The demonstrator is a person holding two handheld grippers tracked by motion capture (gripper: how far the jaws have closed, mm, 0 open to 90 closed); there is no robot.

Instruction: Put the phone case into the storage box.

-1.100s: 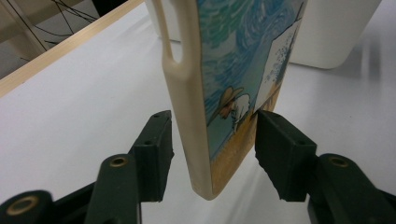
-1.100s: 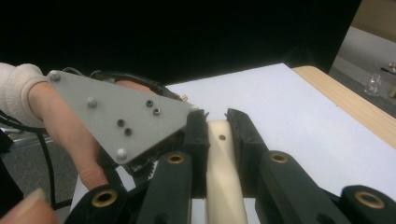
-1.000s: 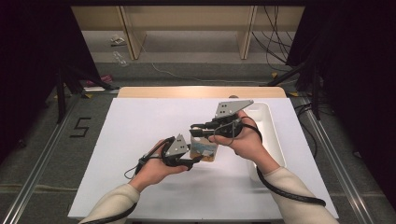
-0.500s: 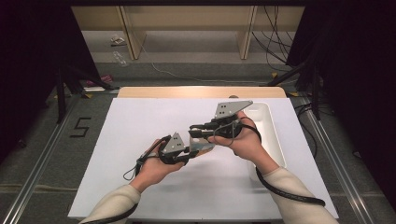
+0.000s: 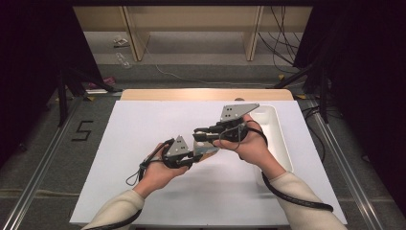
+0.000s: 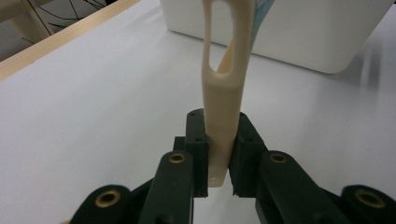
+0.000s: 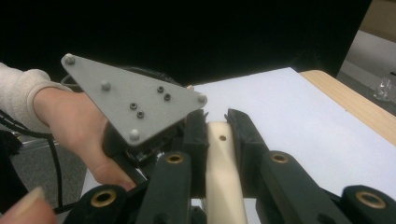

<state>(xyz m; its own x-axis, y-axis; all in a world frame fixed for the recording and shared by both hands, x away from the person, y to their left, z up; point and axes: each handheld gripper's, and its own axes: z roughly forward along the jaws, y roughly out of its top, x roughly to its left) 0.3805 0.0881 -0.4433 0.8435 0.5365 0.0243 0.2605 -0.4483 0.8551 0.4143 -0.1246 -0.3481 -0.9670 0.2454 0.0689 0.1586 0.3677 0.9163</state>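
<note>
Cream utensil handle (image 6: 224, 116): slotted, flat, held above the white table (image 5: 143, 129) near the white bin (image 5: 277, 139). Left gripper (image 6: 219, 158) jaws just closed onto its end; right gripper (image 7: 217, 135) clamps the other end. Both hold; transfer or joint handling possible.

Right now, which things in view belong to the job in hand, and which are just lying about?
In the job:
- cream tool handle, clamped by both grippers
- left gripper
- right gripper

Lying about:
- white tray on the table
- clear bottle on the floor
</note>
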